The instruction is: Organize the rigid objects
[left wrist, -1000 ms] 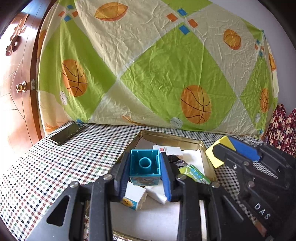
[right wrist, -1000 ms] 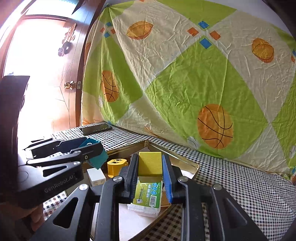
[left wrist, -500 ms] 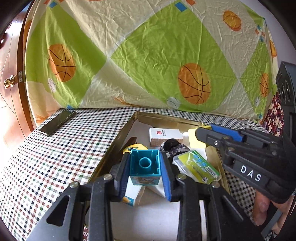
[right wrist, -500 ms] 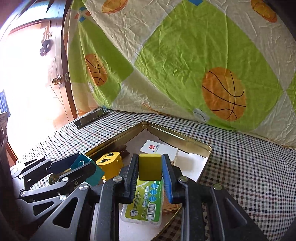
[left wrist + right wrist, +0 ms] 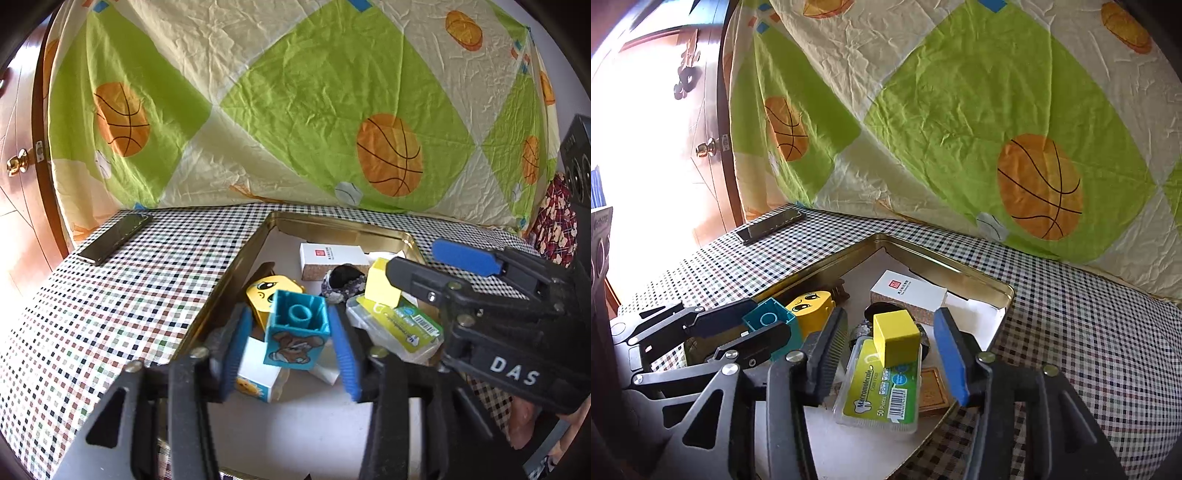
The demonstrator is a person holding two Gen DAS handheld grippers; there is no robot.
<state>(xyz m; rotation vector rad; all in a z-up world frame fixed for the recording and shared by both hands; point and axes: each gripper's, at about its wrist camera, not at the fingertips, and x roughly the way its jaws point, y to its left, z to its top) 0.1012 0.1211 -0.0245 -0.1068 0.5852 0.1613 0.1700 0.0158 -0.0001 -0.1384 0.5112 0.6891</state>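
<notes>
A gold metal tray [image 5: 343,223] [image 5: 945,264] holds several small objects. My left gripper [image 5: 288,345] is open; a teal toy block [image 5: 297,334] [image 5: 768,319] sits between its jaws on the pile in the tray, free of the pads. My right gripper [image 5: 892,349] is open too; a yellow cube [image 5: 895,338] [image 5: 382,282] lies tilted between its jaws on a green-labelled plastic case [image 5: 882,387] [image 5: 397,325]. A yellow face block [image 5: 264,291] [image 5: 810,308] stands just behind the teal block. Both grippers hang over the tray's near part.
The tray also holds a white box [image 5: 332,254] [image 5: 908,291], a dark bundle [image 5: 343,280] and a white sun-print block [image 5: 255,376]. A phone [image 5: 114,238] [image 5: 770,225] lies at the far left of the checked tablecloth. A basketball-print sheet hangs behind.
Both grippers lowered into the tray and opened. The teal block left the left jaws and the yellow cube left the right jaws; both now rest in the tray.
</notes>
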